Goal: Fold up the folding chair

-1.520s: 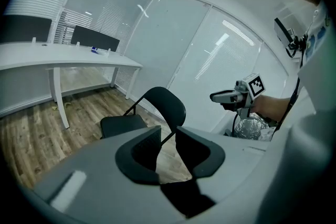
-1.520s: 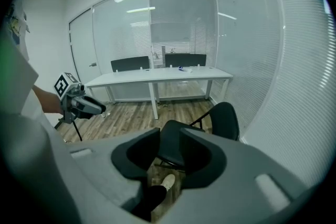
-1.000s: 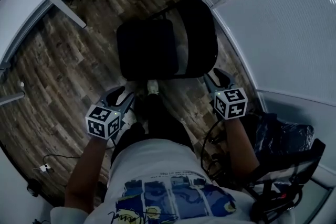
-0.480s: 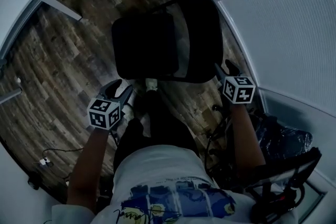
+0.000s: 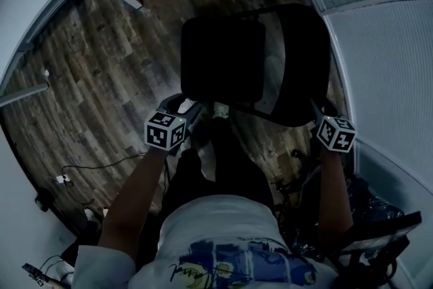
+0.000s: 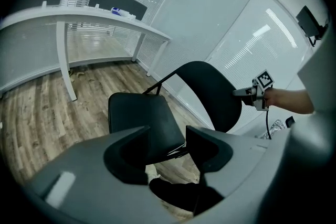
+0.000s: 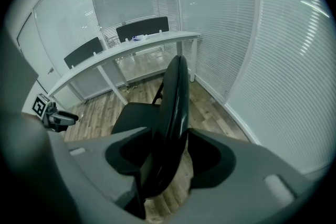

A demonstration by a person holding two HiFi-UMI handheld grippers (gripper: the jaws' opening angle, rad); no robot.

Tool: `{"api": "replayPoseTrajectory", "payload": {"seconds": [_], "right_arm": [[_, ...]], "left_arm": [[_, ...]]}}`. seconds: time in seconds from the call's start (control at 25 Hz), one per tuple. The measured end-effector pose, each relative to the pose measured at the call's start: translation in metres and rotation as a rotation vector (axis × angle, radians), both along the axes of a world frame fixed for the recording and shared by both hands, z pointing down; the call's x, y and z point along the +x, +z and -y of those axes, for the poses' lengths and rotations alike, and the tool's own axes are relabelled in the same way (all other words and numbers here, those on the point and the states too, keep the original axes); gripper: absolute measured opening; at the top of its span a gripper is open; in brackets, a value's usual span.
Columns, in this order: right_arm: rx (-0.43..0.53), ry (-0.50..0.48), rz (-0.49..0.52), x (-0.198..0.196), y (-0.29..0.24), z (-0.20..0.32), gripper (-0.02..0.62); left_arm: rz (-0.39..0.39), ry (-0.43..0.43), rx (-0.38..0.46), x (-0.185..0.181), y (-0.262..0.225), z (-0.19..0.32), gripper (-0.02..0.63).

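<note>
The black folding chair stands unfolded on the wood floor, its seat to the left of its backrest. My left gripper is at the seat's near edge. In the left gripper view its jaws are opening, and the seat has its near corner in the gap with no pad pressing on it. My right gripper is at the backrest's near side. It stands wide open around the backrest, which I see edge-on with a gap beside it.
A long white desk on thin legs runs along the glass wall behind the chair. A blind-covered glass wall closes the right side. Cables lie on the floor at the left, and dark gear sits at the lower right. The person's legs stand just before the seat.
Both grippers have come down and forward to the chair, the left to the seat's near edge and the right to the backrest's side. The head view has swung, so the chair now sits further right.
</note>
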State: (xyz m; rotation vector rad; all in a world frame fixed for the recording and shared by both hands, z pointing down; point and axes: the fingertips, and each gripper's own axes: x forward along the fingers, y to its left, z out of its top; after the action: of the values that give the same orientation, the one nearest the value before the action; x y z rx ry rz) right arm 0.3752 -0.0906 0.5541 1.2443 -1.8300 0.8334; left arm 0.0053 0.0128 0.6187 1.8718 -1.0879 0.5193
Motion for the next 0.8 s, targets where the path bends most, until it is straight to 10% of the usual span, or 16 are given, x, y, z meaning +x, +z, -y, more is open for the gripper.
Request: {"api": "replayPoseTrajectory", "payload": {"seconds": [0.8], "right_arm": [[0.002, -0.011, 0.039, -0.015, 0.026, 0.002, 0.204]], "left_arm": [[0.009, -0.088, -0.167, -0.041, 0.145, -0.010, 0.249]]}}
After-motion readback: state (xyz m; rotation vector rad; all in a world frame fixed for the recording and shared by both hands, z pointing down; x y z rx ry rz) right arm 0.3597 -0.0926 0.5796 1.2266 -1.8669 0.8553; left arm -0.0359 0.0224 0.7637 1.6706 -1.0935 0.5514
